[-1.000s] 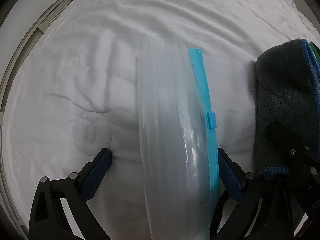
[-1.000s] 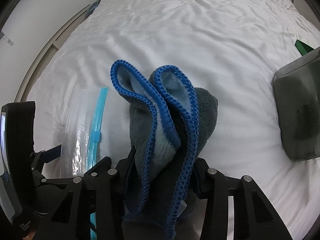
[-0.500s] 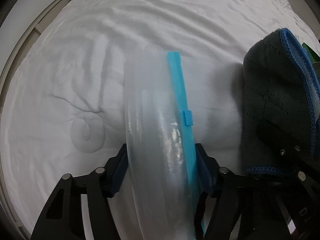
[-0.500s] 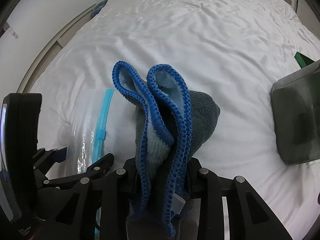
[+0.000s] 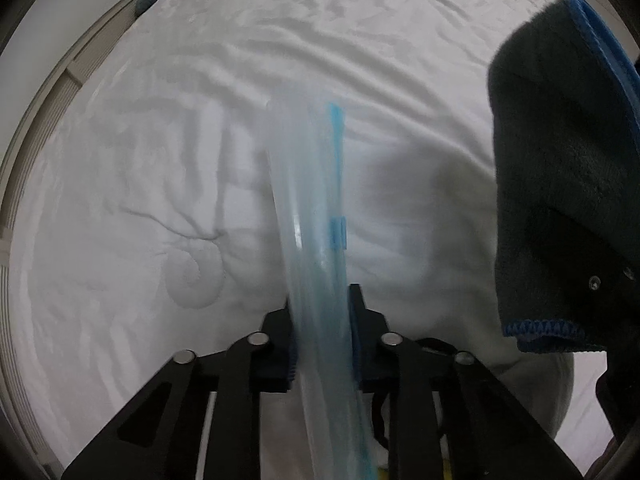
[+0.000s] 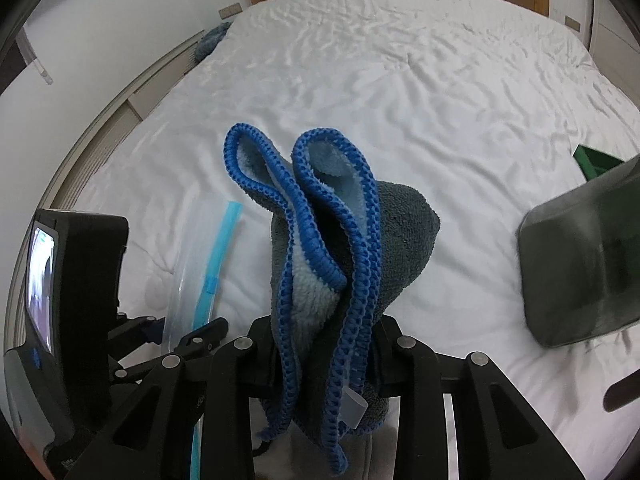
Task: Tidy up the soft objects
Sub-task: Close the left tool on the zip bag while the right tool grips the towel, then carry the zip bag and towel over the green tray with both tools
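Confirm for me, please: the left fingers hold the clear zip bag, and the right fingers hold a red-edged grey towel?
Not quite: the towel's edging is blue, not red, as the right wrist view shows. The rest stands: the left fingers hold the clear zip bag, and the right fingers hold the grey towel.

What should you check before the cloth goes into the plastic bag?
1. Left hand-held gripper pinching the clear zip bag: ok, its jaws have just been closing and now press on it.
2. Right hand-held gripper holding the grey cloth with blue trim: ok.
3. Bag mouth open: cannot tell; the bag is seen edge-on, its blue zip strip running along it.
4. Slider position: partway along the strip; sealed or not, cannot tell.
5. Cloth bunched small enough to fit: cannot tell.
6. White bedcover below free for working: ok.
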`<state>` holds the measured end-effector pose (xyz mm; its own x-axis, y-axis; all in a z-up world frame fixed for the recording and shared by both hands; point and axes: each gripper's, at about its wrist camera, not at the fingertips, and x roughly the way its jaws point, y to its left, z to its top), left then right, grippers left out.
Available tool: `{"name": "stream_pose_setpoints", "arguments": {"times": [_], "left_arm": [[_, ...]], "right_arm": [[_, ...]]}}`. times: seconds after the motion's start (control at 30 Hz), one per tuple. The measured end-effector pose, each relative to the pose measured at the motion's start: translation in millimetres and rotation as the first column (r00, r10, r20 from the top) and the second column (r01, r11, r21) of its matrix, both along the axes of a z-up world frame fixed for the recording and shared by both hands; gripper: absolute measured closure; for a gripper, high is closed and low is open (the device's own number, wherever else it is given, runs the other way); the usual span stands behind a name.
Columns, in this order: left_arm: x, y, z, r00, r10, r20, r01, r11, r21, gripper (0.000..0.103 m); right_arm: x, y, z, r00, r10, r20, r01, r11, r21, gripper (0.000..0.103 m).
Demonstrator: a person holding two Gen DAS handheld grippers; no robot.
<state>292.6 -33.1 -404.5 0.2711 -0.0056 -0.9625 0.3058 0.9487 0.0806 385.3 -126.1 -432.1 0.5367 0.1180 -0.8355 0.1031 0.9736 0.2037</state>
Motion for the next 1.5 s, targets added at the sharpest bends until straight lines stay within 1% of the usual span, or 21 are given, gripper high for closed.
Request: {"name": "stream_pose_setpoints", "arguments": {"times": [0.23, 0.3, 0.63, 0.93, 1.1, 1.27, 1.4, 1.5], "left_arm": [[-8, 4, 23, 1.0, -0.013, 0.009, 0.013, 0.999, -0.038, 0.091], [-10, 5, 31, 1.0, -0.012, 0.014, 0.012, 0.999, -0.053, 0.091], [-9, 19, 66, 0.999, -0.017, 0.038, 0.021, 0.993, -0.116, 0.091], [-15, 37, 101, 0.998, -0.009, 0.063, 0.018, 0.988, -0.15, 0.091], [-28, 42, 118, 0.998, -0.013, 0.064, 0.022, 0.99, -0.142, 0.091], [-41, 49, 131, 0.997, -0.015, 0.081, 0.025, 0.992, -0.123, 0.091], [-60, 53, 141, 0.996, 0.014, 0.084, -0.005, 0.995, -0.104, 0.091], [-81, 46, 142, 0.996, 0.025, 0.081, -0.018, 0.997, -0.077, 0.091]], "right_arm": [[-15, 9, 26, 1.0, 0.001, 0.017, 0.0, 1.0, -0.025, 0.072], [-13, 8, 31, 1.0, 0.0, 0.016, 0.001, 1.0, -0.03, 0.072], [-28, 15, 62, 1.0, 0.002, 0.029, -0.001, 0.999, -0.052, 0.072], [-55, 16, 108, 0.999, 0.022, 0.044, -0.019, 0.998, -0.066, 0.072], [-80, 17, 135, 0.997, 0.059, 0.041, -0.056, 0.996, -0.075, 0.072], [-105, 17, 152, 0.994, 0.106, 0.033, -0.104, 0.991, -0.079, 0.072], [-127, 11, 160, 0.988, 0.149, 0.033, -0.147, 0.987, -0.062, 0.072], [-147, -2, 161, 0.981, 0.192, 0.033, -0.19, 0.981, -0.045, 0.072]]}}
